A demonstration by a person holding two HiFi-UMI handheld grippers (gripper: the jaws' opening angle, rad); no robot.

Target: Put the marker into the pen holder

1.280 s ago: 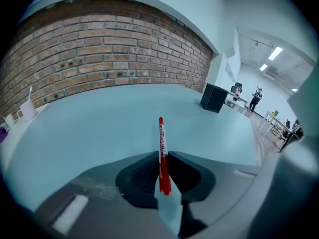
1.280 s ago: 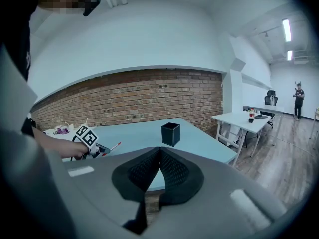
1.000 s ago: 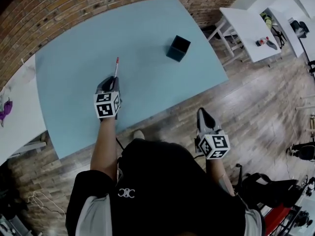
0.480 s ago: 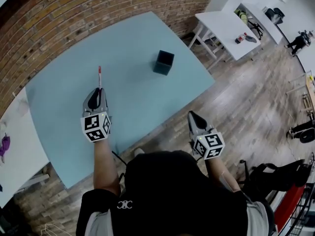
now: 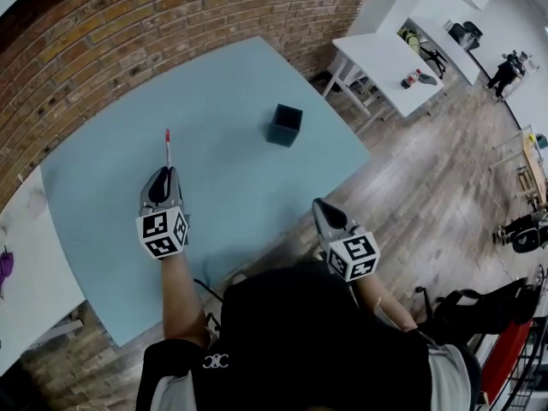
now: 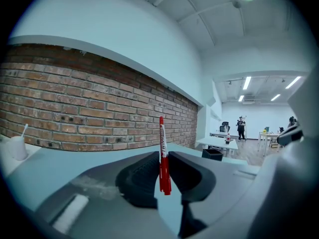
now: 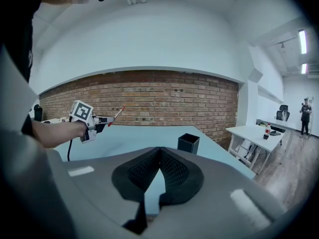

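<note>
A red marker (image 6: 162, 153) stands upright between the pads of my left gripper (image 6: 162, 159), which is shut on its lower part. In the head view this left gripper (image 5: 163, 185) hovers over the left part of the light blue table (image 5: 231, 84), and the marker (image 5: 168, 142) sticks out past its tips. The pen holder (image 5: 283, 125), a black open-topped box, stands on the table to the right of it, well apart; it also shows as pen holder (image 7: 188, 143). My right gripper (image 5: 322, 215) is off the table's near edge, over the wooden floor. Its jaws meet at the tips with nothing between them.
A brick wall (image 5: 128, 24) runs along the table's far side. A white table (image 5: 381, 58) with a bottle stands at the back right, and another white table (image 5: 17, 255) at the left. A person (image 7: 304, 114) stands far off in the room.
My left gripper has risen off the table with the marker in it and drifted left in the head view. The right gripper has moved left toward the table's near edge.
</note>
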